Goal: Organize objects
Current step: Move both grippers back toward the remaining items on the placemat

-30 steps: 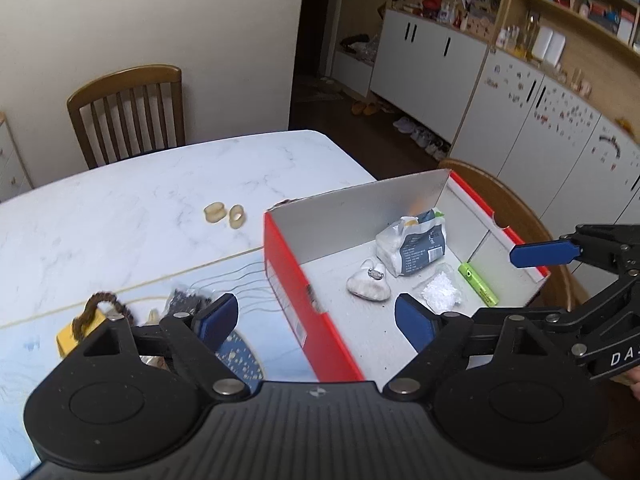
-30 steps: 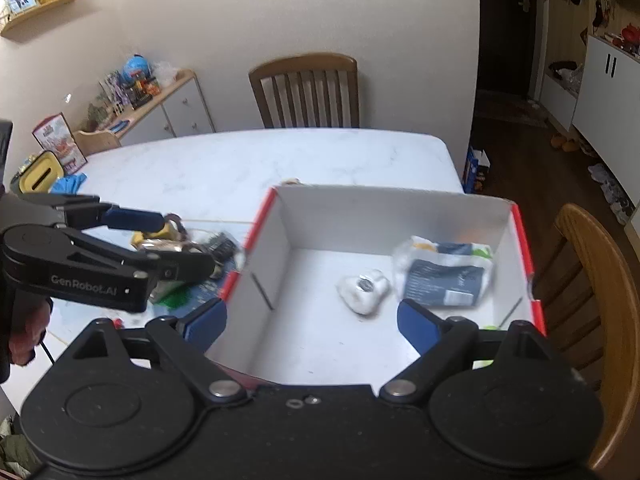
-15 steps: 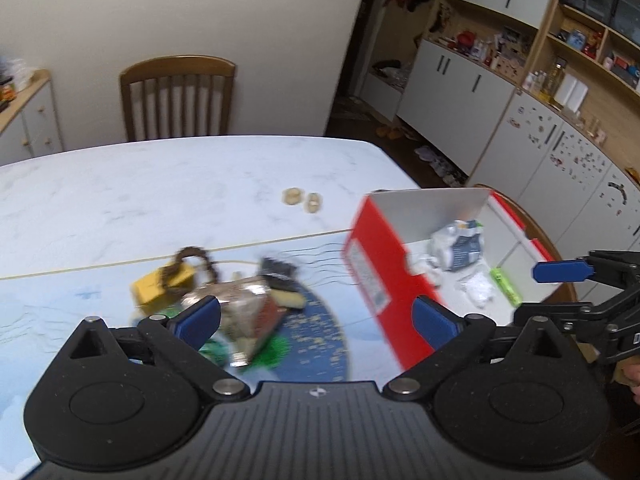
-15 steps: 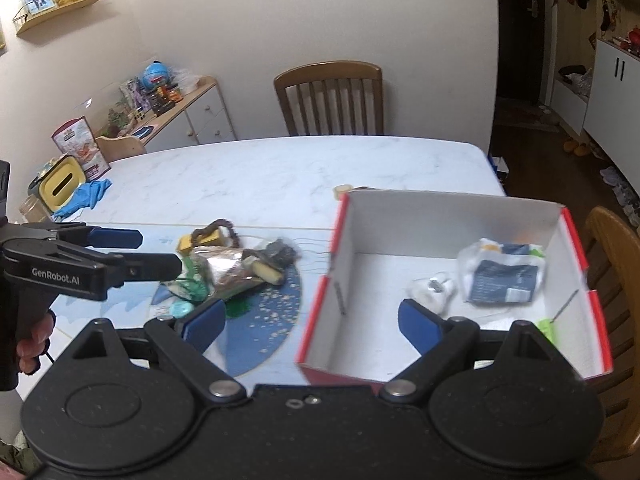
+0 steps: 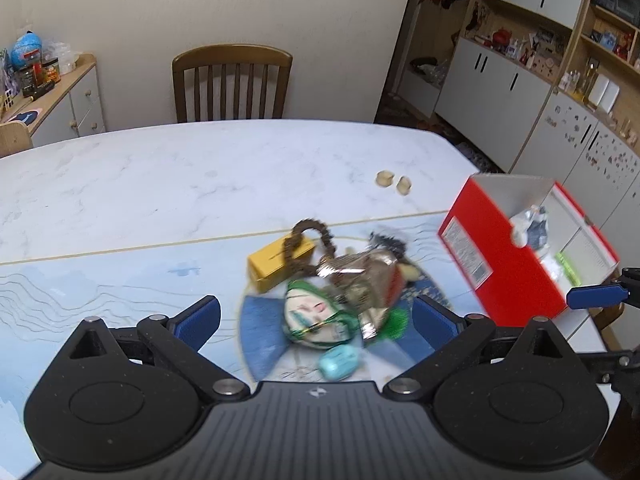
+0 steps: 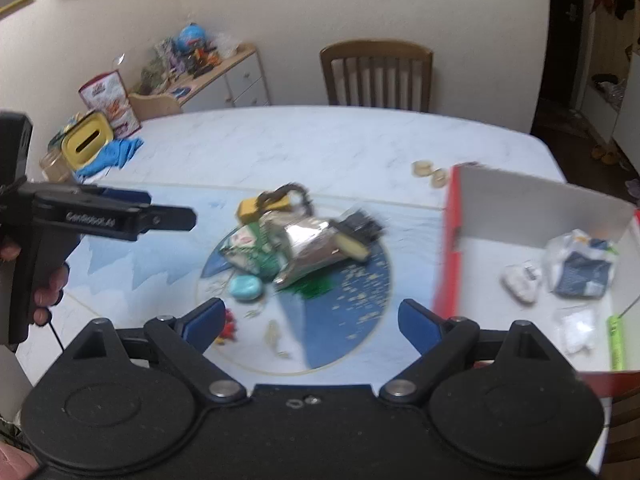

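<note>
A pile of small objects lies on the blue mat: a silver foil bag (image 5: 370, 280) (image 6: 308, 248), a yellow box (image 5: 276, 262) with a brown bead bracelet (image 5: 310, 230) on it, a green-and-white packet (image 5: 316, 316) and a turquoise case (image 5: 338, 362) (image 6: 246, 288). The red box (image 5: 496, 256) (image 6: 448, 236) at the right holds a plastic bag (image 6: 580, 264), a white item (image 6: 520, 280) and a green stick (image 6: 616, 340). My left gripper (image 5: 316, 320) is open and empty just in front of the pile. My right gripper (image 6: 310, 320) is open and empty, nearer than the pile.
Two small tan rings (image 5: 394, 182) lie on the marble table (image 5: 200, 176) behind the box. Small red bits (image 6: 228, 326) lie on the mat near my right gripper. A wooden chair (image 5: 232, 80) stands at the far side. A yellow tin and blue cloth (image 6: 100, 148) sit at far left.
Both grippers have swung left, away from the red box and toward the pile on the mat. Both stay open and empty.
</note>
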Demonstrator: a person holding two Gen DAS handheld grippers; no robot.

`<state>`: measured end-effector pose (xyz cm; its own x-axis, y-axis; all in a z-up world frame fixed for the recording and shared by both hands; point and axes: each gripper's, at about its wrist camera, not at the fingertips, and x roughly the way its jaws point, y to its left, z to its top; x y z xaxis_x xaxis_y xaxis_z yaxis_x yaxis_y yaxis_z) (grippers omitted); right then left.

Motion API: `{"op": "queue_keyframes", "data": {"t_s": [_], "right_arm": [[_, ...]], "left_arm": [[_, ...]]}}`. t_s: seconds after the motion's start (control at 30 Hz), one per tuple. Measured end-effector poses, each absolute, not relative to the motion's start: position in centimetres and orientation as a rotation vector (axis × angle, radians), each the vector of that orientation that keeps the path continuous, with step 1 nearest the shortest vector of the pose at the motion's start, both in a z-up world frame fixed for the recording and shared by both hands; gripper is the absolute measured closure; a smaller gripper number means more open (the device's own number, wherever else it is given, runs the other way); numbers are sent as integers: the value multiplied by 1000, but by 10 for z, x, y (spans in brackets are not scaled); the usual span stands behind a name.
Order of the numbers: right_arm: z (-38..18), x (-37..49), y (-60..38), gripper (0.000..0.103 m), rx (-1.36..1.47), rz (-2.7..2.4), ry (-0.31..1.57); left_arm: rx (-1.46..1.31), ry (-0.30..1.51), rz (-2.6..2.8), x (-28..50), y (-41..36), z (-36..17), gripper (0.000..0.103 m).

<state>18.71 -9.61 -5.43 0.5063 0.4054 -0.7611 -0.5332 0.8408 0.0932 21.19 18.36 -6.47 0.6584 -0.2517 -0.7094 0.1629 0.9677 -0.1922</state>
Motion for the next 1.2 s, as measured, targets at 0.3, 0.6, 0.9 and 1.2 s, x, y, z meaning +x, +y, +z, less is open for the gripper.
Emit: {"op": "queue_keyframes", "data": {"t_s": [0.3,0.6,0.9,1.2], "right_arm": [[-90,174,-49,12,-197,613,922],[-124,166,-20,14,-240,644,962],[-153,169,0,21,-236,644,972],[-173,171,19,29,-252,619,947]], "left_arm": [[-43,852,-324,206,180,-101,0],[-87,906,-352,213,168,-135,0],[-138,959,-348,229,165,-162,0],[-111,944,-330,236,162,-169,0]]}}
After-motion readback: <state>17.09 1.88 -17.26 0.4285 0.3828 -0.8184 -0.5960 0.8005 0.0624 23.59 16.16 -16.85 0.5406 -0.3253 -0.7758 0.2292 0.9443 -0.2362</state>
